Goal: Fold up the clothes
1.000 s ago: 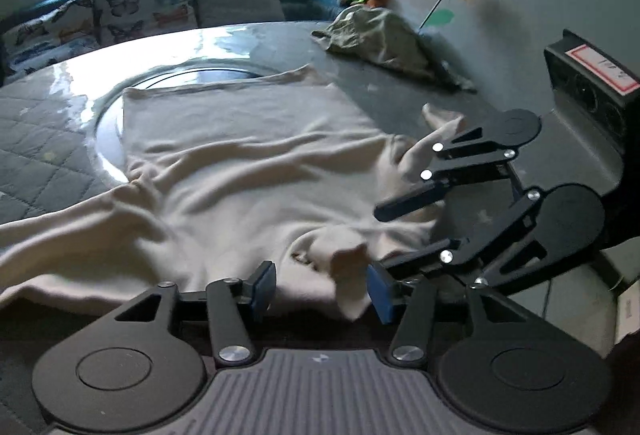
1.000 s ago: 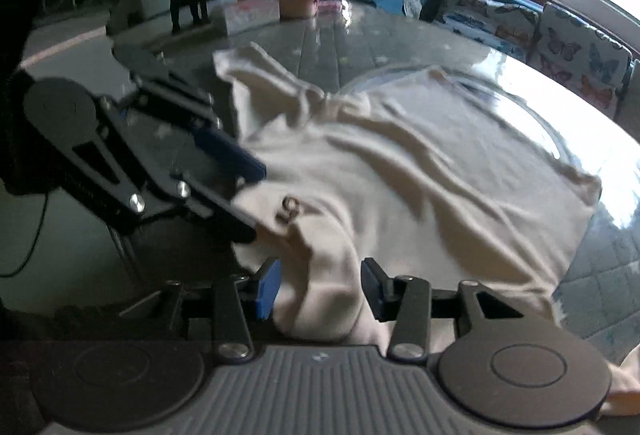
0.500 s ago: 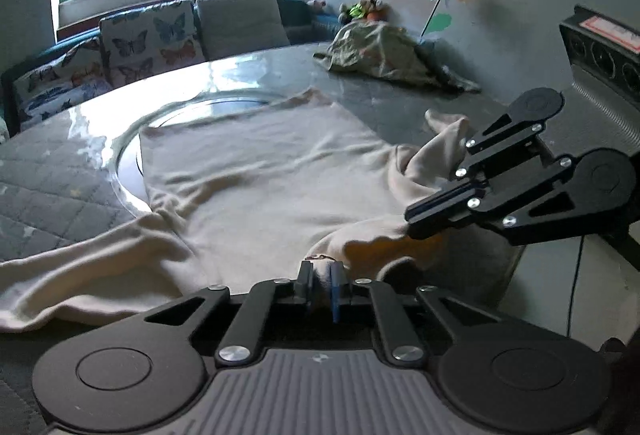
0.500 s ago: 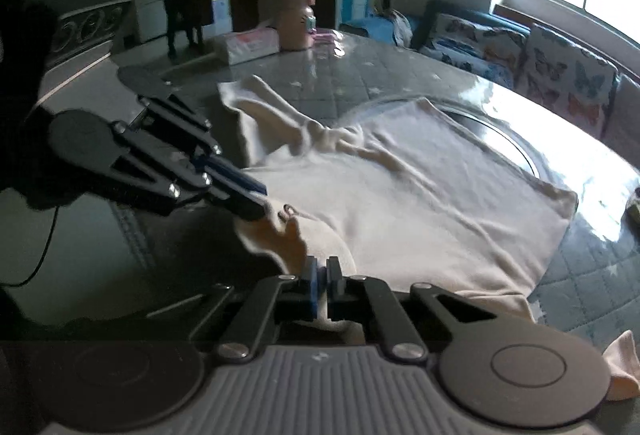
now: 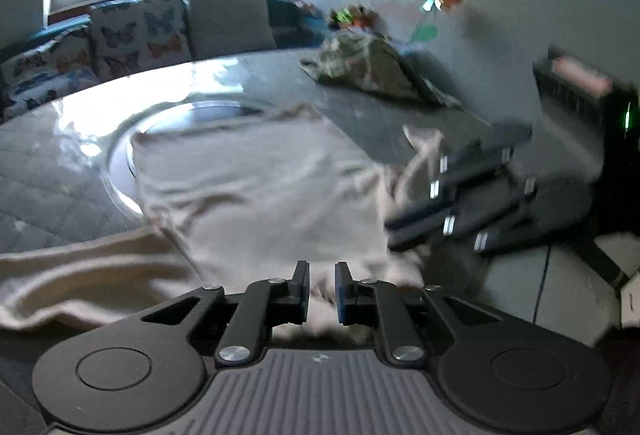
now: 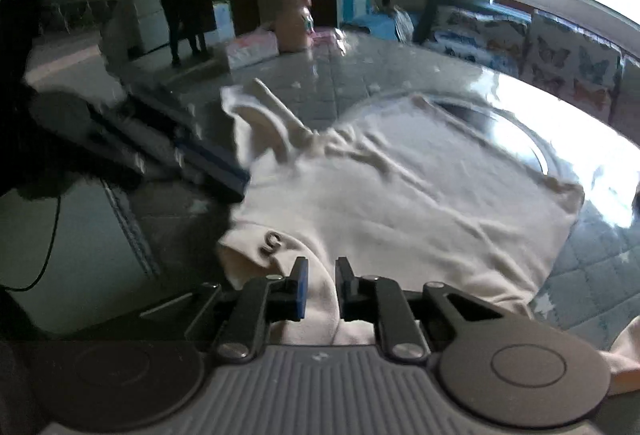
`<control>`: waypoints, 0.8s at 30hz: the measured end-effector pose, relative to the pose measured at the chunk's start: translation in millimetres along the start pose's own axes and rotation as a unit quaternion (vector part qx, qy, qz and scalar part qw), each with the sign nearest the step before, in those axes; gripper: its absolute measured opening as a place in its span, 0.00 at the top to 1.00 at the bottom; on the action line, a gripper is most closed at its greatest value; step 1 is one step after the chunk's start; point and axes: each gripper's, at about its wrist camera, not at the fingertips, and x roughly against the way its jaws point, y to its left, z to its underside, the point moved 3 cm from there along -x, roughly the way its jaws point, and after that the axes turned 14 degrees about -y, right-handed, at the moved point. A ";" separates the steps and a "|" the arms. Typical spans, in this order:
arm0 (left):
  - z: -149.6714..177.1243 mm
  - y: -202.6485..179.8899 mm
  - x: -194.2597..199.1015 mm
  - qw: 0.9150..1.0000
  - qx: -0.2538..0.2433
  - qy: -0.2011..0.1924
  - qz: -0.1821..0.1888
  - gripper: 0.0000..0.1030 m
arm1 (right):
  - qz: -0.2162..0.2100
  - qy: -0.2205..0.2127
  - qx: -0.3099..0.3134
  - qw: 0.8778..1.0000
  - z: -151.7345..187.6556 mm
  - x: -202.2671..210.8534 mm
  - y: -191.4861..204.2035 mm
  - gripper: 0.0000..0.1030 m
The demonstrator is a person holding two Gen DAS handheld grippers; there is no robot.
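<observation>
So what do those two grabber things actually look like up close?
Both look alike. The left gripper and right gripper each have a grey ribbed body with a tiny logo, two black round discs at the sides, and black linkage bars joined by silver screws. Two slim black fingers carry blue pads on their inner faces. No cables or sleeves show on them.

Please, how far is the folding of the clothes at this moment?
Done: only spreading. The cream long-sleeved shirt lies spread on the round grey table, with no fold visible. In hand: the left gripper and the right gripper each have its near edge between narrowly parted jaws; a firm grip cannot be confirmed. Left: every fold, and the crumpled olive garment behind.
</observation>
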 end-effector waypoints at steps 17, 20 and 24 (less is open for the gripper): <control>13.8 -16.6 -88.9 0.997 0.044 0.036 0.043 0.76 | 0.225 -0.058 -0.160 0.959 30.3 78.3 -106.1 0.67; 14.6 -24.2 -94.6 0.997 0.043 0.041 0.052 0.74 | 0.297 -0.071 -0.223 0.926 49.2 98.8 -146.8 0.67; 17.7 -31.9 -99.5 0.996 0.038 0.050 0.059 0.70 | 0.348 -0.091 -0.290 0.887 69.5 115.0 -186.2 0.66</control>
